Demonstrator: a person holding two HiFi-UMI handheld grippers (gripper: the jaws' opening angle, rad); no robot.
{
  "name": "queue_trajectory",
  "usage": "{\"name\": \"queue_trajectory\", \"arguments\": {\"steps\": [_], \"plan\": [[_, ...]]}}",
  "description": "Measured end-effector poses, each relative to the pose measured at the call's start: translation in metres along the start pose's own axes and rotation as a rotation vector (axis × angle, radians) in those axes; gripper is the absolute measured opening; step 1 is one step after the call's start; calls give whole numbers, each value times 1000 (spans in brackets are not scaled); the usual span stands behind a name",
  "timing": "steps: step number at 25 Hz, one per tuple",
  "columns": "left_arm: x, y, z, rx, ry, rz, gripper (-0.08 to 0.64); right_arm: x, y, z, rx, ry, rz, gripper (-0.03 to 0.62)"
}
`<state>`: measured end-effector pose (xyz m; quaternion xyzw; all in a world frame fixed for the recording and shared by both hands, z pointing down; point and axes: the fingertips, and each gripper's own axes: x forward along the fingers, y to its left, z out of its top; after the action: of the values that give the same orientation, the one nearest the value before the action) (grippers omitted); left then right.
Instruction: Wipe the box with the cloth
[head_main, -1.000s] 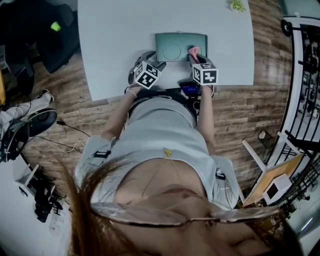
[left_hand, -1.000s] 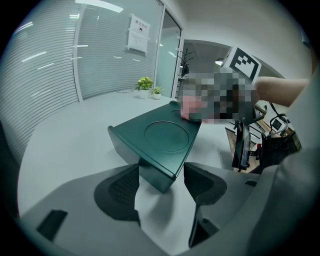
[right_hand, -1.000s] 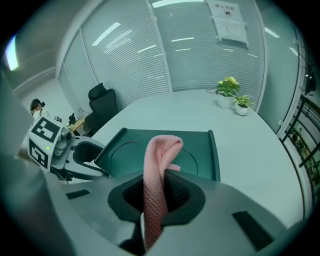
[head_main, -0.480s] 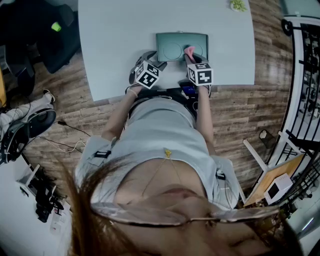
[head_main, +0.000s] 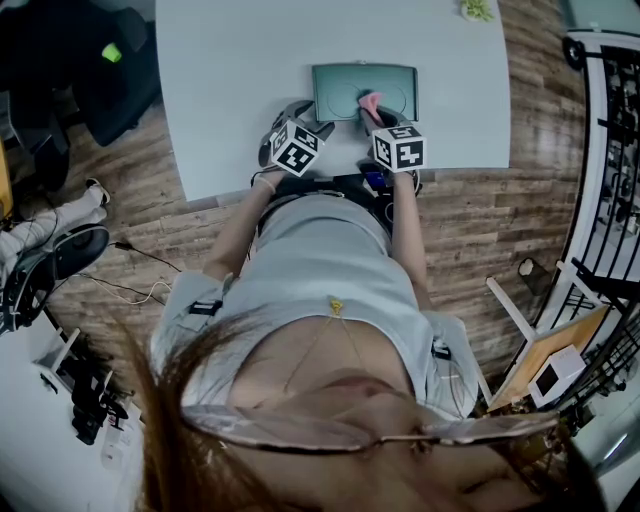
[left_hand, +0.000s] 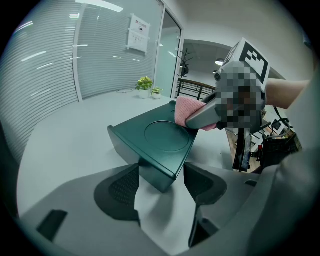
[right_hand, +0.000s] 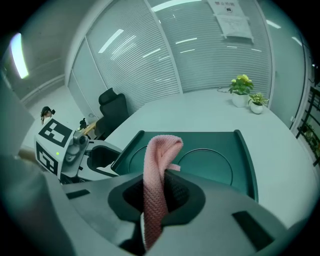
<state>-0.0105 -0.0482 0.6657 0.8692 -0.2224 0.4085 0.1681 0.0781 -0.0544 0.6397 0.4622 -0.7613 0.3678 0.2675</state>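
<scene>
Clamping the pink cloth (right_hand: 162, 150), our right gripper (right_hand: 160, 191) rests it on the green box (right_hand: 212, 162) ahead; only the left gripper view shows our left gripper (left_hand: 161, 187) spread around the box's corner.

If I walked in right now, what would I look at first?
Probably the pink cloth, pinched in the right gripper and held over the dark green box. That box sits near the front edge of a big pale table. The left gripper has its jaws apart around the box's near corner.
</scene>
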Motion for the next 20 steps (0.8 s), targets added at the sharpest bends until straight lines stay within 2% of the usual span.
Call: {"name": "queue_trajectory", "arguments": {"steps": [10,16,20], "plan": [[1,-1,1,-1,1,4,296,20,33,3,-64,27,55,43],[1,2,-2,-2,2,6,296,32,54,4,-57,33,107,43],[1,0,-1,-2,0,7,296,35,65,6,-87,35,128,43]]}}
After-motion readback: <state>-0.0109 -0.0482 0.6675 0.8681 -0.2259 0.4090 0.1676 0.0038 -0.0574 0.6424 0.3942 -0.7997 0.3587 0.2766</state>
